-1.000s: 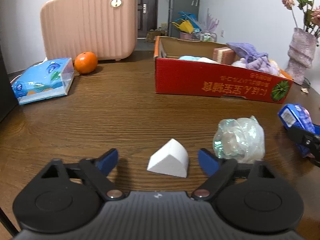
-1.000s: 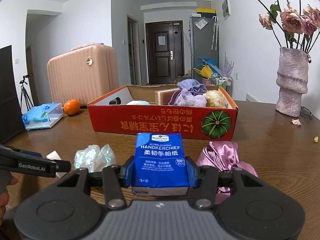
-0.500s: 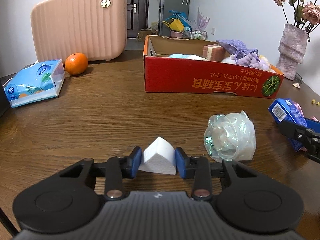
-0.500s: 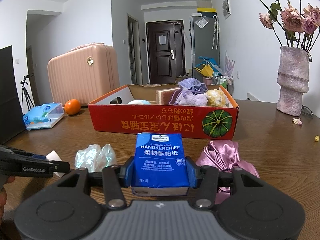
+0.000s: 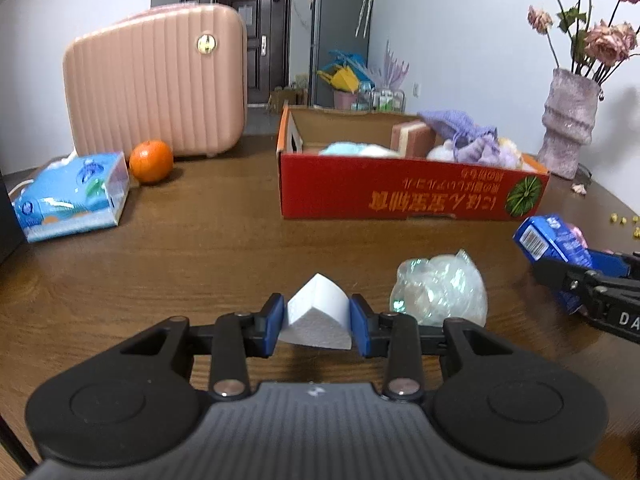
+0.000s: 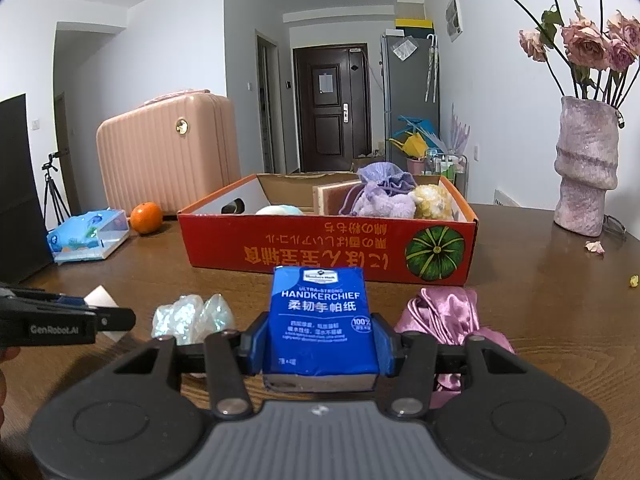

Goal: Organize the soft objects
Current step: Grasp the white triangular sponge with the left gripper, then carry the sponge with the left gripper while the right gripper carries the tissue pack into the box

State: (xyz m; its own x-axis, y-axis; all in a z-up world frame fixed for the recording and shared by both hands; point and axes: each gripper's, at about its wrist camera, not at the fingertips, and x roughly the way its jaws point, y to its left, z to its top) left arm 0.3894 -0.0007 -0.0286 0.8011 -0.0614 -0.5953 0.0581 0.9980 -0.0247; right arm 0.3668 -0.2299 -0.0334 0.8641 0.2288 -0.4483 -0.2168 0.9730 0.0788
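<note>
Your left tool [image 5: 318, 322] has the foam wedge [image 5: 318, 312] between its pads, near on the tabletop [image 5: 200, 248]. Just right of it lies the crumpled film ball [image 5: 440, 290]. Farther right, your right tool [image 6: 320, 346] grips the handkerchief pack [image 6: 320, 320], with the satin cloth [image 6: 452, 312] beside it on the right. The cardboard box [image 5: 400, 196] sits far behind them, soft things in it. Far left lie the tissue pack [image 5: 72, 196] and the orange [image 5: 151, 161], with the suitcase [image 5: 156, 84] behind them.
</note>
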